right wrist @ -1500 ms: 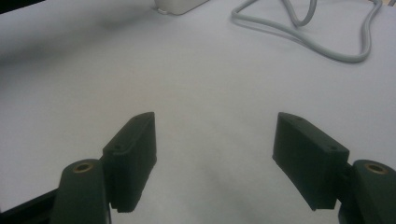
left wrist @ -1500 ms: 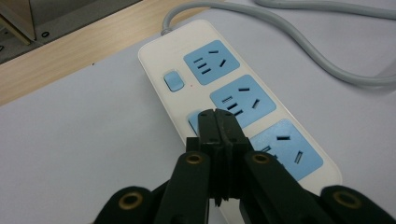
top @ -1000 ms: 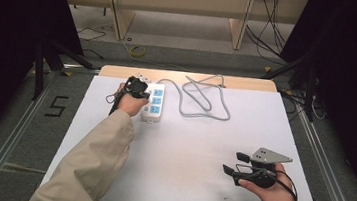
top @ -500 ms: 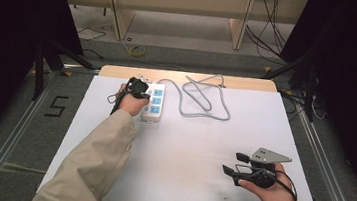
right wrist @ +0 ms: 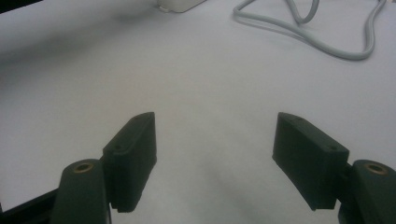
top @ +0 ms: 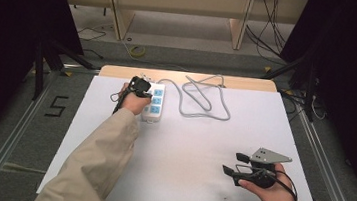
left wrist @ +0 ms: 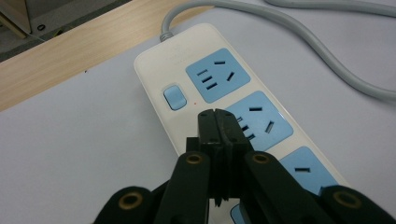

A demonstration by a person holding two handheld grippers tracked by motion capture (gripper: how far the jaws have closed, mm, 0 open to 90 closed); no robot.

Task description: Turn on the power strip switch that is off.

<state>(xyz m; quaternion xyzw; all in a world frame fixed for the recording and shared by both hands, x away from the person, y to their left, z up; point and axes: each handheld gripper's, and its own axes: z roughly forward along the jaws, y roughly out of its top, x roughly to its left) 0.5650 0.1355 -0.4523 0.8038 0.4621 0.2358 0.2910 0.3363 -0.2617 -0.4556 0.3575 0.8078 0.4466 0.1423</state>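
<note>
Nothing shifted since the earlier frames: same place for both hands, same lie of strip and cable.

White plastic power strip with blue sockets point(left wrist: 219, 100) lying near the tabletop's far edge, left of middle, long axis running roughly from far edge toward near edge. Small blue rocker switch point(left wrist: 175, 97) beside the first socket, at the cable end. Left tool point(left wrist: 217, 116) pressed together, jaws shut with nothing between them, tips poised over the strip just short of that switch, apparently aimed to press it. Contact with the switch not yet made, by the look of it; the pressing itself left to do. Whether the strip is already on or off: cannot tell, only a tiny red dot next to the switch.

Grey round cable point(top: 202, 95) leaving the strip's far end and looping loosely toward the middle of the far edge.

Right tool point(top: 247, 168) held idle above the near right corner, jaws spread wide apart, empty, well apart from the strip.

Count: one power strip, one switch, three blue sockets seen from above, one cable, two tools, one white tabletop point(top: 186, 151).
</note>
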